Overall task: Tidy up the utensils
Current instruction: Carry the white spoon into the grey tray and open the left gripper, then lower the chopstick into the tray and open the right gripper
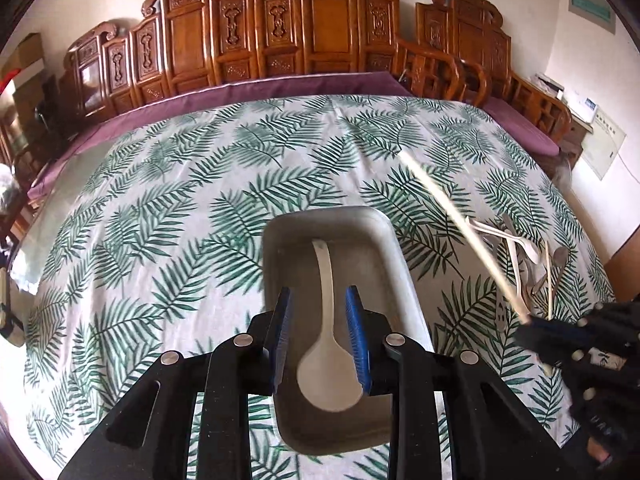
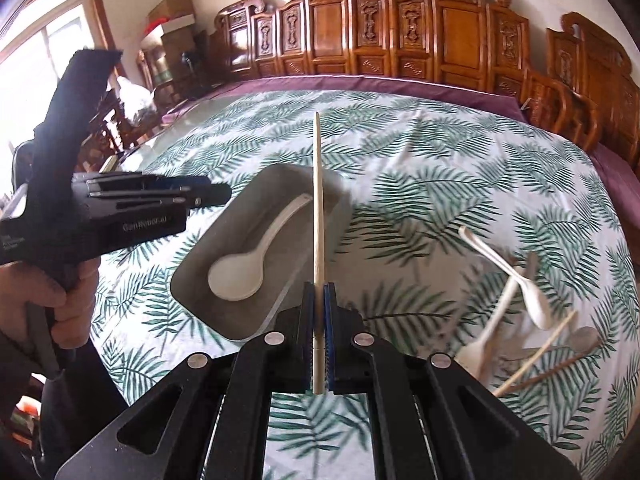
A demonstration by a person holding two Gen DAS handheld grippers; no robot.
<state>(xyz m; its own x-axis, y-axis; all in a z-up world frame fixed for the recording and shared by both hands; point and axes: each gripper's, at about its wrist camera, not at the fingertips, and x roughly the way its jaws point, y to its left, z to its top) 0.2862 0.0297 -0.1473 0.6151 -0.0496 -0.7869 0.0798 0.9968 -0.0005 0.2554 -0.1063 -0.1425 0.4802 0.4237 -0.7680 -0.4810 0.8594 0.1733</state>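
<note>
Chopstick [image 2: 318, 216] first: it's pinched near its thick end in the right gripper [image 2: 319, 344], jaws clenched hard on it, the long shaft pointing up the middle of the frame across the right edge of the tray [image 2: 256, 320]. In the left wrist view the same chopstick runs diagonally from centre right down to lower right, above the tabletop [image 1: 160, 208] and just right of the tray.

Left gripper [image 1: 322, 344] hangs released over the tray, blue pads spread wide, nothing between them but the view down onto the white spoon [image 1: 326, 368] lying in the tray, bowl toward the bottom of the frame.

Lower right of the right wrist view: the pile [image 2: 520, 320] of spoons and chopsticks waits on the leaf-print cloth, a bit blurred.

Now the risks, as I read it. The grip is far back on a long thin stick, so the tip can swing; if it comes in steep, the tip may catch the tray wall and lever the stick out of the jaws. Dropped crosswise, it could bridge the rim or land on the spoon and roll. And the two grippers are near each other over the tray, so a collision is possible.
</note>
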